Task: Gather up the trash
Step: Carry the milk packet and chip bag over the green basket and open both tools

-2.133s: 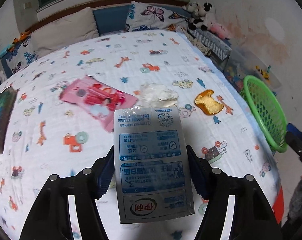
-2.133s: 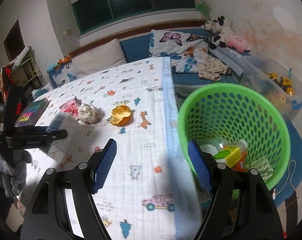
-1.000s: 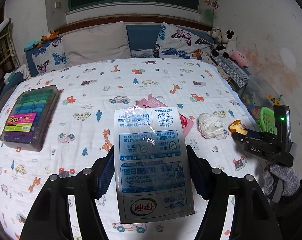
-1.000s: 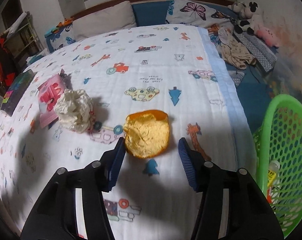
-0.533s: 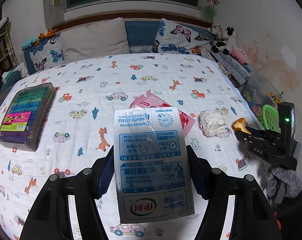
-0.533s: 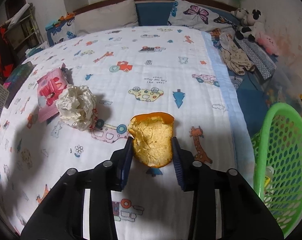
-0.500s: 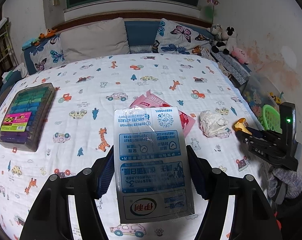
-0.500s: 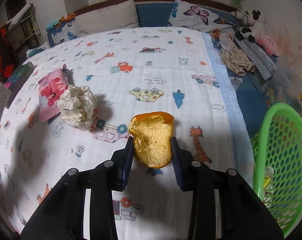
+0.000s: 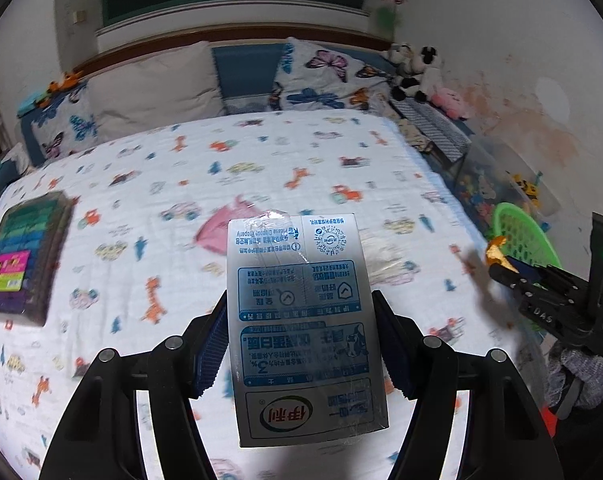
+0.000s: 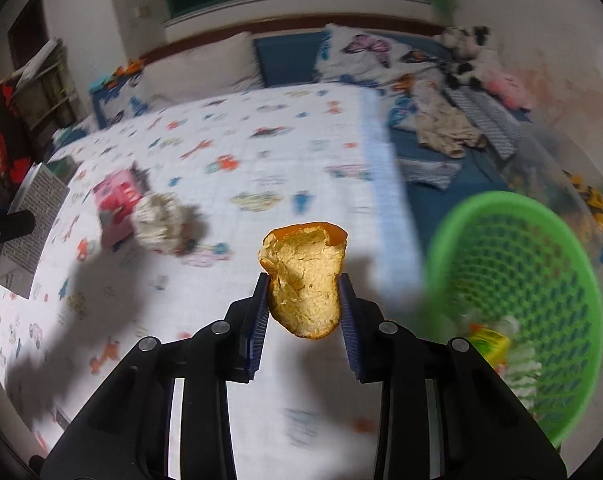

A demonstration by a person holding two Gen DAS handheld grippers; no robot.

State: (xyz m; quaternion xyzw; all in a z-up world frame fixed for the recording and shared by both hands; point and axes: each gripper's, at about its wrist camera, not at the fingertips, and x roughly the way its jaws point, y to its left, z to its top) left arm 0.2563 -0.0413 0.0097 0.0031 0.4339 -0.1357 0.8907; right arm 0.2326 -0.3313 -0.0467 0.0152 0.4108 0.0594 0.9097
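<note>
Left gripper point(image 9: 301, 332): held above the bed point(image 9: 261, 168), pointing toward the pillows; jaws spread wide and pressed against both sides of a flat silver carton point(image 9: 301, 320), which stands upright between them with its print upside down.
Right gripper point(image 10: 303, 308): raised off the bed, jaws narrowed onto an orange peel point(image 10: 303, 276) that sticks up past the tips, pale inner side facing the camera.
Right gripper, seen from the left view: at 3 o'clock, level, tips toward 9 o'clock, a gloved hand point(image 9: 577, 372) below it, the peel a small orange scrap at its tips.
Basket point(image 10: 517, 292): green, at 4 o'clock in the right view, beside the bed edge; a yellow-green pack point(image 10: 487, 344) lies inside.
Paper wad point(image 10: 161, 222): on the bed at 10 o'clock in the right view, touching a pink wrapper point(image 10: 115, 204).
Box point(image 9: 19, 256): dark, at 9 o'clock in the left view.
Hard to make out: both views are motion-blurred; the carton hides most of the pink wrapper and the wad in the left view; the basket's other contents are unclear.
</note>
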